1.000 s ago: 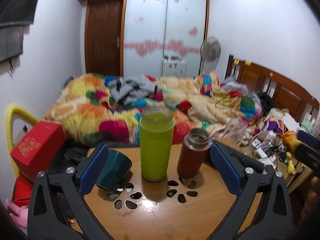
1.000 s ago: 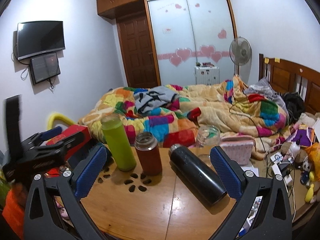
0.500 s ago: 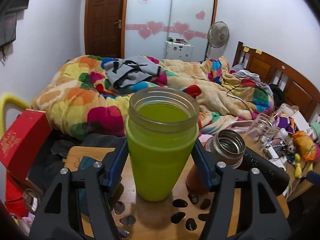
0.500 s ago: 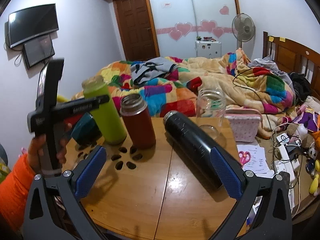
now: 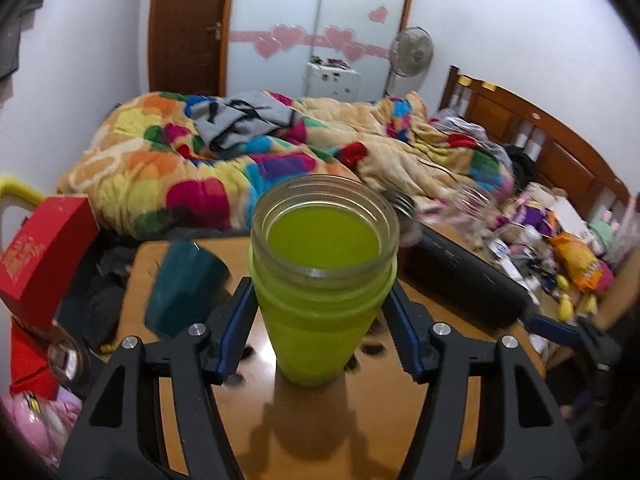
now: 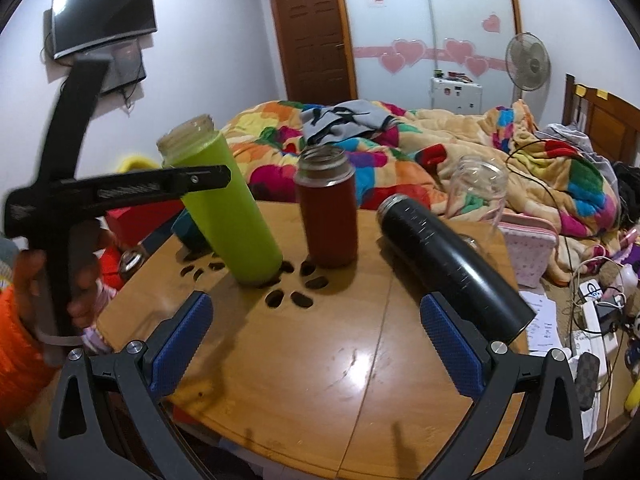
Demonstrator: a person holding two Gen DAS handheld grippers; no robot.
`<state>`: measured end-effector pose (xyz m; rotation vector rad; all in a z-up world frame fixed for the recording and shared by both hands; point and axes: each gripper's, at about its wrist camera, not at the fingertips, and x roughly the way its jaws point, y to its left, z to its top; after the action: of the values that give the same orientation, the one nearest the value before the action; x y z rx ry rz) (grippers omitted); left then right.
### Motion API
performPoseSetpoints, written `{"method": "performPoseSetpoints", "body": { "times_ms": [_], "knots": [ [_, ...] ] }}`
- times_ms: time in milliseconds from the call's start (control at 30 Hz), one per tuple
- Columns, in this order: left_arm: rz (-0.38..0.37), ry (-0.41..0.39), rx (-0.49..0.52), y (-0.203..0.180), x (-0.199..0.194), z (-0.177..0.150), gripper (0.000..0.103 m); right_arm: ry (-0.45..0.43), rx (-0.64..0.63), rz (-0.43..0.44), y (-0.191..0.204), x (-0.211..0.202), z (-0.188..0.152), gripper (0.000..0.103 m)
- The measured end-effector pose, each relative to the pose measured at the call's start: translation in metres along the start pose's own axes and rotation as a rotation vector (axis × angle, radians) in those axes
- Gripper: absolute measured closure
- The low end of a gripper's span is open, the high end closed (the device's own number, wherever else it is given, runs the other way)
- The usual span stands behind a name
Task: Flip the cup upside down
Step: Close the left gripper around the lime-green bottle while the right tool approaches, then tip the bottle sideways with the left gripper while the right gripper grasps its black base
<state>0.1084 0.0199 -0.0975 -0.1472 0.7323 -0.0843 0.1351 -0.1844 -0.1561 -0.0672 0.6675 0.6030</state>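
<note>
A tall lime-green cup (image 5: 320, 304) with a clear open rim stands on the round wooden table (image 5: 360, 420). My left gripper (image 5: 320, 320) is shut on it, blue pads (image 5: 240, 320) pressed on both sides below the rim. In the right wrist view the green cup (image 6: 228, 208) leans left, base at the table, with the left gripper's black body (image 6: 120, 190) across it. My right gripper (image 6: 316, 344) is open and empty above the table's front half.
A red-brown flask (image 6: 330, 216) stands beside the green cup. A black flask (image 6: 452, 268) lies on its side at the right. A dark teal cup (image 5: 184, 288) lies left. A clear glass jar (image 6: 476, 188) stands behind. Bed and clutter surround the table (image 6: 320, 380).
My left gripper closed in around the green cup and gripped it; the cup now leans. The right gripper drew nearer the table, still open.
</note>
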Motion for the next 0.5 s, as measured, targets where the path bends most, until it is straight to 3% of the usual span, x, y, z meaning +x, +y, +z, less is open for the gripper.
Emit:
{"method": "performPoseSetpoints", "body": {
  "times_ms": [367,500],
  "knots": [
    [-0.241,0.101,0.011,-0.049,-0.03,-0.031,0.041,0.092,-0.031,0.123,0.01,0.021,-0.035,0.0],
    [-0.282,0.116,-0.008,-0.053,-0.031,-0.032,0.041,0.088,-0.059,0.112,0.015,0.026,-0.039,0.003]
  ]
}}
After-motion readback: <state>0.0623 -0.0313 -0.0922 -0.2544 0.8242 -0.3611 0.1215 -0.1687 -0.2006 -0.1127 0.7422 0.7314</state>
